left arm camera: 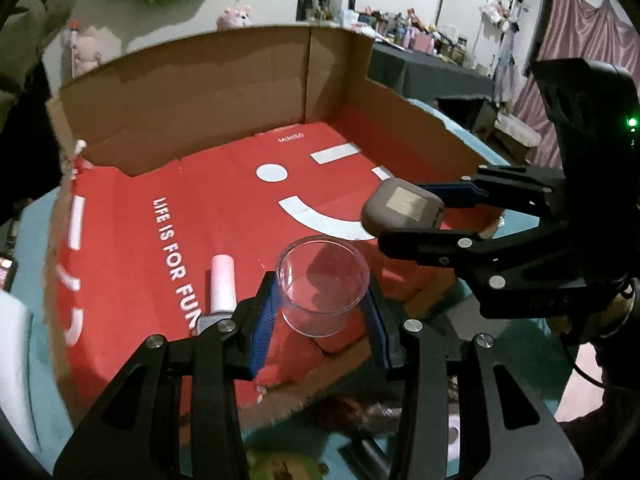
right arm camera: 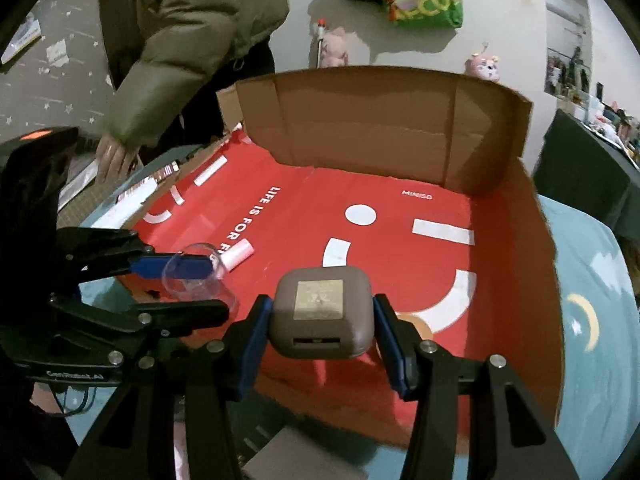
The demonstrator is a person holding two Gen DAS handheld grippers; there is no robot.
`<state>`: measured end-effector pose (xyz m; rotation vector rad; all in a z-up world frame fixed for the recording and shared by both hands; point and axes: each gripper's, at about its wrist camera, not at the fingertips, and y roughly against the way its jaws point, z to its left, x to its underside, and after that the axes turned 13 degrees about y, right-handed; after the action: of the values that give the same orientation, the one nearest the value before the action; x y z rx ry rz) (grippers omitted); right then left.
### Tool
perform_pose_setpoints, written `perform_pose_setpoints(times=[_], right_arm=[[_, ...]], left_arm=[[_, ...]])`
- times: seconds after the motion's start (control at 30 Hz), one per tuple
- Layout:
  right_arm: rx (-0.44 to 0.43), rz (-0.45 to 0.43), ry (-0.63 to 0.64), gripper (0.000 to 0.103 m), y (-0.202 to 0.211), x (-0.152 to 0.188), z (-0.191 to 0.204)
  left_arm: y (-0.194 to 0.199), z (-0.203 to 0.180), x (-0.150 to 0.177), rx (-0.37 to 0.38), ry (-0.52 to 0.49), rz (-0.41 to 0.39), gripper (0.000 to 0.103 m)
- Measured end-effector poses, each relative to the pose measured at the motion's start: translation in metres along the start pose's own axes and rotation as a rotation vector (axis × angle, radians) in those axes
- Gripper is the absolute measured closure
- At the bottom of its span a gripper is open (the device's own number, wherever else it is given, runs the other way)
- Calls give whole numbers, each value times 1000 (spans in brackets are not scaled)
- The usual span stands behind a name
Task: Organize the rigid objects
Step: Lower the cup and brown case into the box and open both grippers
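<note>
My left gripper (left arm camera: 322, 316) is shut on a small clear glass cup (left arm camera: 322, 286), held upright over the near edge of a cardboard box lined in red (left arm camera: 208, 216). My right gripper (right arm camera: 320, 328) is shut on a rounded grey-brown case (right arm camera: 320, 312) with a square label on top, also over the box's near side. Each gripper shows in the other's view: the right gripper (left arm camera: 404, 216) with the case (left arm camera: 402, 210) at the right, the left gripper (right arm camera: 192, 284) with the cup (right arm camera: 200, 276) at the left. A white-pink tube (left arm camera: 223, 282) lies on the red floor.
The box has tall brown walls (left arm camera: 224, 92) at the back and sides and stands on a teal cloth (right arm camera: 592, 320). A person in an olive puffer jacket (right arm camera: 192, 40) reaches a hand (right arm camera: 114, 156) toward items left of the box. Clutter lies below the box's near edge.
</note>
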<state>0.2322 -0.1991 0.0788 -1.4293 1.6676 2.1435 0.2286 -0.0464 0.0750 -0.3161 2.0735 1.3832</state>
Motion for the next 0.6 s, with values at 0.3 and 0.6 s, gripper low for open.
perform_pose_setpoints(times=[0.3, 0.6], right_arm=[[-33, 74, 27, 49, -28, -7, -9], [-46, 125, 20, 49, -46, -8, -16]], left_arm=[[-27, 5, -11, 5, -40, 66, 65], [-45, 9, -14, 5, -37, 110, 64]])
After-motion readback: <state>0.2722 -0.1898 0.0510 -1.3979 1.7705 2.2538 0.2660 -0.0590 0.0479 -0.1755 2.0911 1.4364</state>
